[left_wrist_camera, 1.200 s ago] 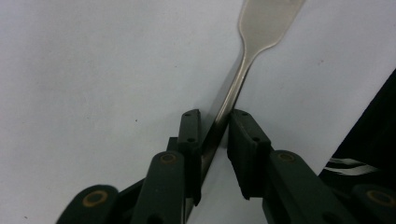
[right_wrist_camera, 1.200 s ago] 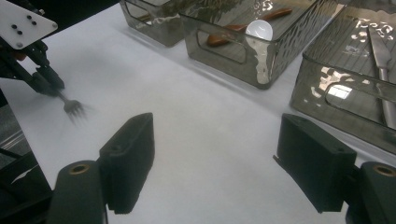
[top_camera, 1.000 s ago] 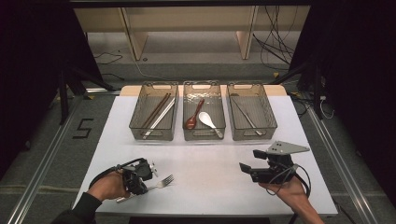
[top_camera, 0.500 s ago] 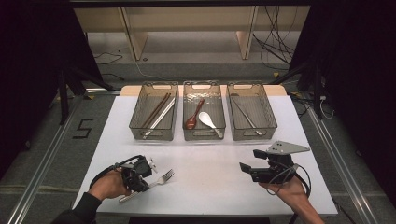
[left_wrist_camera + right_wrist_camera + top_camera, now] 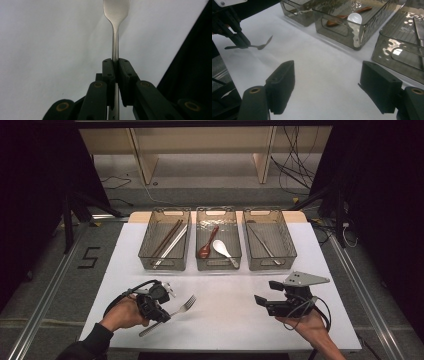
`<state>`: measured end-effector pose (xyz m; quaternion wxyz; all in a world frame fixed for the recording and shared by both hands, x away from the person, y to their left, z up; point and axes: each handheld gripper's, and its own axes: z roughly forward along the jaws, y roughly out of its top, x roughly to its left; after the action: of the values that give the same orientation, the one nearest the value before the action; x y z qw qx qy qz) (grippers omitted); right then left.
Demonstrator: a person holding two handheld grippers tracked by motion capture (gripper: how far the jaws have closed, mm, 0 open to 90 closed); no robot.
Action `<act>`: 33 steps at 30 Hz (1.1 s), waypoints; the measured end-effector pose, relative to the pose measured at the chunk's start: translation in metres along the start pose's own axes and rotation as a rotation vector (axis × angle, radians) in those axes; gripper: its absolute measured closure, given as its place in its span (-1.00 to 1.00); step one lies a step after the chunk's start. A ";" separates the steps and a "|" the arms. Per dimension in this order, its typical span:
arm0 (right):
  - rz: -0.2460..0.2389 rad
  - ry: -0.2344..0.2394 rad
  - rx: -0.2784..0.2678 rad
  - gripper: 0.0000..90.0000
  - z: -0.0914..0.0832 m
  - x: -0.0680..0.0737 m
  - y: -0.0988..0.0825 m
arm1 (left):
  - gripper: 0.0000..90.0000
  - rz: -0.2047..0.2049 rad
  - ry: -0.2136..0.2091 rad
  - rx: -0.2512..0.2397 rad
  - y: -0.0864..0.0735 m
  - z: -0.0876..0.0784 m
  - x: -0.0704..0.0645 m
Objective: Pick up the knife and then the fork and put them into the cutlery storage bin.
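Fork (image 5: 181, 308) is held at the near left of the table (image 5: 225, 320), clamped by its handle between the closed jaws of the left gripper (image 5: 159, 312). Its long axis is seen to run from the near-left handle end up to the tines, which are pointed far and right, toward the three bins. The right bin (image 5: 270, 240), where other metal cutlery is laid, is judged the likely goal; it lies well apart, far and right of the fork. The right gripper (image 5: 262, 302) is kept at the near right with its jaws wide apart and nothing between them. The left hand is therefore the one by which the carry must be made.
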<state>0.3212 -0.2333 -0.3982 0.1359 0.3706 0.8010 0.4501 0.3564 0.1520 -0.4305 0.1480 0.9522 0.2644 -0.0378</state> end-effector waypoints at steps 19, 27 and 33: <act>-0.122 0.131 -0.002 -0.35 0.015 0.041 0.009 | 0.86 0.112 -0.083 0.033 0.061 0.003 -0.023; -0.195 0.142 0.021 -0.35 0.023 0.054 0.009 | 0.86 0.158 -0.086 0.051 0.080 0.002 -0.030; -0.258 0.136 0.039 -0.35 0.029 0.062 0.009 | 0.85 0.172 -0.098 0.071 0.087 0.005 -0.033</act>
<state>0.2989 -0.1677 -0.3996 0.1307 0.2358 0.8580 0.4373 0.3733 0.0630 -0.4077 0.1296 0.9731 0.1728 -0.0806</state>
